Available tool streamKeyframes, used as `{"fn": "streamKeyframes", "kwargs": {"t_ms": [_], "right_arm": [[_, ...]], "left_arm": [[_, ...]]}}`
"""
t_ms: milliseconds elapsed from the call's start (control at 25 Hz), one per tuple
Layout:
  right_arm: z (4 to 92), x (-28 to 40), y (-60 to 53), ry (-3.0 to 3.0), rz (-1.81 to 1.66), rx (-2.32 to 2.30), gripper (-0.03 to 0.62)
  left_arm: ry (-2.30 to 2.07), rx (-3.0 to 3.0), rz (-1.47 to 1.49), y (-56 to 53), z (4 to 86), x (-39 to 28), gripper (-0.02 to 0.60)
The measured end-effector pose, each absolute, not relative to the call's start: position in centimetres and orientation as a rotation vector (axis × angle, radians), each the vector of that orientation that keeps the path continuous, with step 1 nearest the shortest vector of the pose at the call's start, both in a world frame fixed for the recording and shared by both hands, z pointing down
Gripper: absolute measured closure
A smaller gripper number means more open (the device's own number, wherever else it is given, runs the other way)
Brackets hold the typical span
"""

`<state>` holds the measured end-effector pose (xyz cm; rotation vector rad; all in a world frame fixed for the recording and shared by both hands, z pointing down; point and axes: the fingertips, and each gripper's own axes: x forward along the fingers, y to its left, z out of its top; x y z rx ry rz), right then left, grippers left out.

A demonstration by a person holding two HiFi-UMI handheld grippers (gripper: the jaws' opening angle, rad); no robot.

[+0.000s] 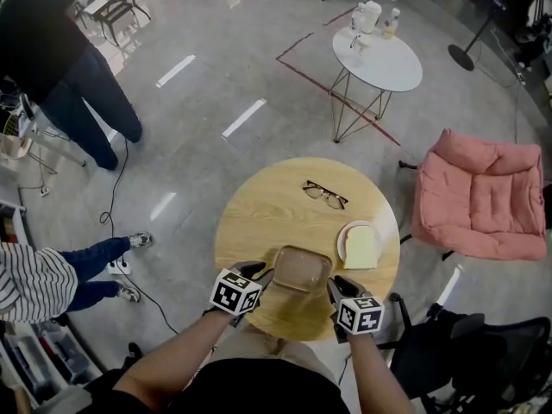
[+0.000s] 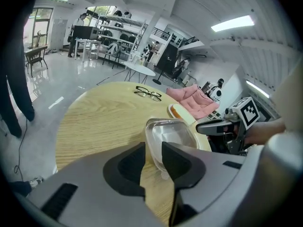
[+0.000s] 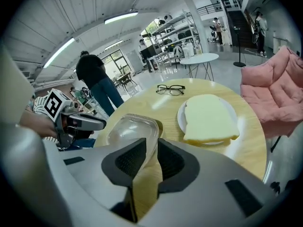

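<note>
No legible text or numbers

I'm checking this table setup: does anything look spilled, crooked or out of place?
Nothing is spilled or broken. The bread slice sits off-centre on its plate, reaching one edge. A pair of glasses lies on the table. The left gripper and right gripper pinch the clear container by its rim.

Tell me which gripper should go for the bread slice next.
Probably the right gripper: the bread slice lies on its side, just beyond it. The left gripper sits across the clear container, which both grip.
</note>
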<state>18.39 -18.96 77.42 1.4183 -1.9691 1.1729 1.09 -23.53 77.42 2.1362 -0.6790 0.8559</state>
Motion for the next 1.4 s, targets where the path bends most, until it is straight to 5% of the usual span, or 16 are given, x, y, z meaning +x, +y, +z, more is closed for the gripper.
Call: {"fn": "streamKeyframes", "kwargs": {"t_ms": [960,1400], "right_arm": [[79.4,17.5,-17.6,-1.927,1.365,1.409,0.493],[78.0,17.7,-16.9,-1.966,1.394,1.440,0.568]], "left_arm": [[-0.671,2.053,0.854,-22.1,79.7,1.5,0.494],[-0.649,2.105,0.794,-21.4,77.4,2.3,0.499]]}}
